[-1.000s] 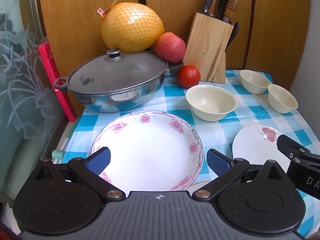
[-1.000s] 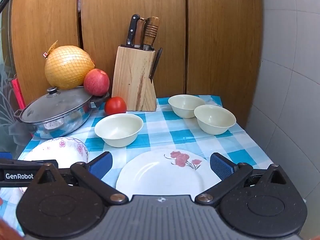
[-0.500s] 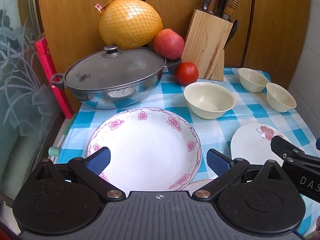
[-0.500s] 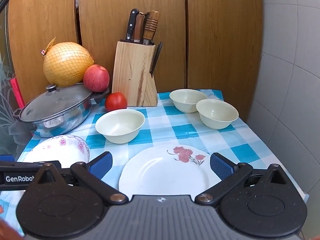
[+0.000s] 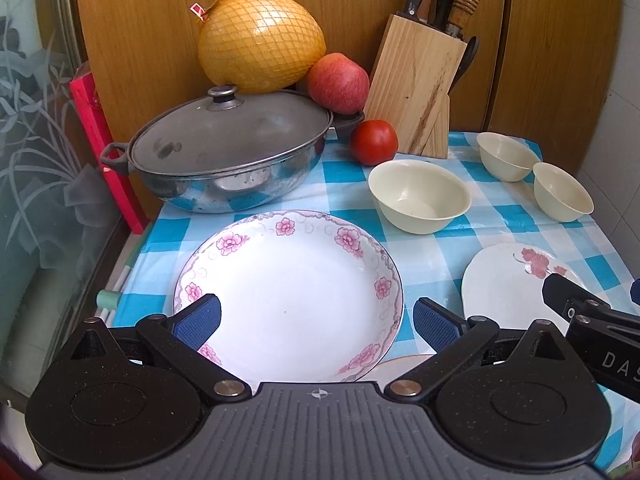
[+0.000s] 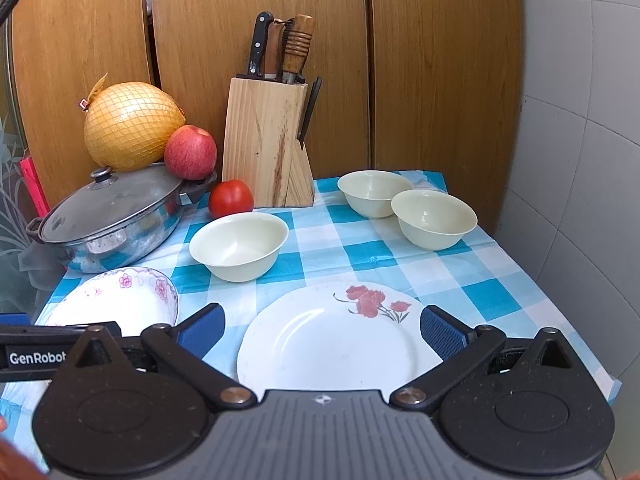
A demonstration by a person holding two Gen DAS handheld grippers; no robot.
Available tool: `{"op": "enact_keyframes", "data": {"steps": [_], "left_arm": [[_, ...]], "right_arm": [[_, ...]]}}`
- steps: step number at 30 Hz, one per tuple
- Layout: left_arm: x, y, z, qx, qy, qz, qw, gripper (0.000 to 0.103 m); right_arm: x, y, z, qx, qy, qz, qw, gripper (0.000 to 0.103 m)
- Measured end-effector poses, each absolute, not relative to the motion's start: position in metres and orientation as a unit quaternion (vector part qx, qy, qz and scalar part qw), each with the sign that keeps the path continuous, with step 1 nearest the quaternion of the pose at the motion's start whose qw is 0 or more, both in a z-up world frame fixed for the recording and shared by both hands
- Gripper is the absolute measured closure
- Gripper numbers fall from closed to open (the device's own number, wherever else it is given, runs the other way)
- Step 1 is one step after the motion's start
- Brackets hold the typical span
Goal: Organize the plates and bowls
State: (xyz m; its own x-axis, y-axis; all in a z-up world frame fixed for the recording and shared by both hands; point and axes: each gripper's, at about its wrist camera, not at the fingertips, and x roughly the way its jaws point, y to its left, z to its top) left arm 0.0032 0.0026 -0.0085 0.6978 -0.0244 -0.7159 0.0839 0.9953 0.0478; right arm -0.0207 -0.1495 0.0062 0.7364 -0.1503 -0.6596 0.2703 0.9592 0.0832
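Note:
A deep white plate with a pink flower rim (image 5: 292, 292) lies on the checked cloth; my left gripper (image 5: 318, 322) is open and empty just above its near edge. A white plate with a red flower (image 6: 336, 340) lies to its right; my right gripper (image 6: 322, 330) is open and empty over its near part. That plate also shows in the left wrist view (image 5: 504, 284). A larger cream bowl (image 6: 238, 246) stands in the middle. Two smaller cream bowls (image 6: 374, 198) (image 6: 434, 218) stand side by side at the back right.
A lidded steel pot (image 5: 228, 152) stands at the back left, with a netted pomelo (image 5: 260, 42) and an apple (image 5: 338, 82) behind it. A tomato (image 5: 374, 142) and a wooden knife block (image 5: 418, 92) stand against the wooden wall. The table edge drops off at right (image 6: 560, 300).
Both grippers have eased a little closer over the table and lower, so the plates look slightly larger. Nothing on the table has moved.

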Motion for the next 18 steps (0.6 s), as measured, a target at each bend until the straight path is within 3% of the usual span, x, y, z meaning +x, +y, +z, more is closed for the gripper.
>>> {"op": "enact_keyframes", "data": {"steps": [18], "left_arm": [[0.0034, 0.0022, -0.0076, 0.037, 0.394, -0.033, 0.918, 0.0]], "right_arm": [[-0.0176, -0.1493, 0.0048, 0.092, 0.356, -0.111, 0.923, 0.001]]}}
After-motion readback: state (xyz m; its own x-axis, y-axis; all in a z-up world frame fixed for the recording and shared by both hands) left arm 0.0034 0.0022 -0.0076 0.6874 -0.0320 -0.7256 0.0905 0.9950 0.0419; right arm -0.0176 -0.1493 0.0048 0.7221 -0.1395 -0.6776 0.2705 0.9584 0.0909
